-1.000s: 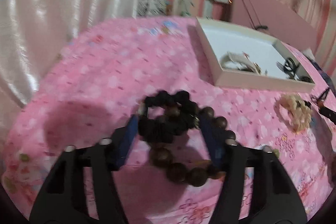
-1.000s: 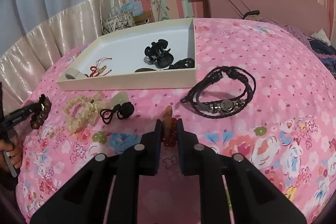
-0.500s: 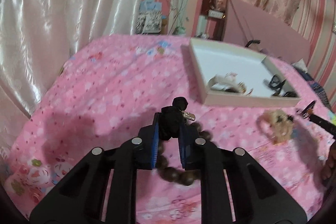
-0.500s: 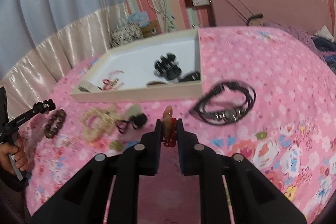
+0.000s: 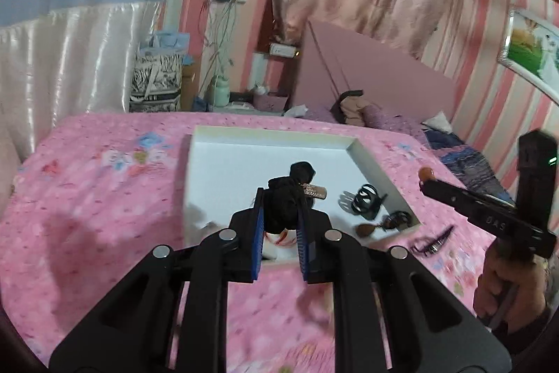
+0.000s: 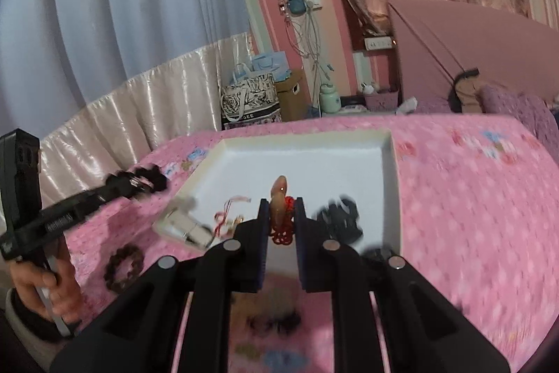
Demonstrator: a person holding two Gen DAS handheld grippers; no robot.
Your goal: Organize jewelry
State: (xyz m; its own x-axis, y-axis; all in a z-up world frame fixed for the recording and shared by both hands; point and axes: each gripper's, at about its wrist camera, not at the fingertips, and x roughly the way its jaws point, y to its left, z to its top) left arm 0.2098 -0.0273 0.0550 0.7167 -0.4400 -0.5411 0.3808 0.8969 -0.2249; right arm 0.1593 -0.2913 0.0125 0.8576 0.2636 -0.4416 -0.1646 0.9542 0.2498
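The left gripper (image 5: pixel 281 210) is clamped on a black beaded bracelet (image 5: pixel 287 198) above the white tray (image 5: pixel 223 163). The right gripper (image 6: pixel 281 215) pinches a tan pendant (image 6: pixel 278 194) with red knotwork, also over the tray.

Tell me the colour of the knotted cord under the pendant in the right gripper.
Red; the knotted cord shows best in the right wrist view.

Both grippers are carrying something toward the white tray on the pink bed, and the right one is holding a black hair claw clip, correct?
Not quite. The right gripper holds a tan pendant on a red knotted cord, as the right wrist view shows. The black hair claw clip already lies in the white tray. The left gripper does carry a black piece.
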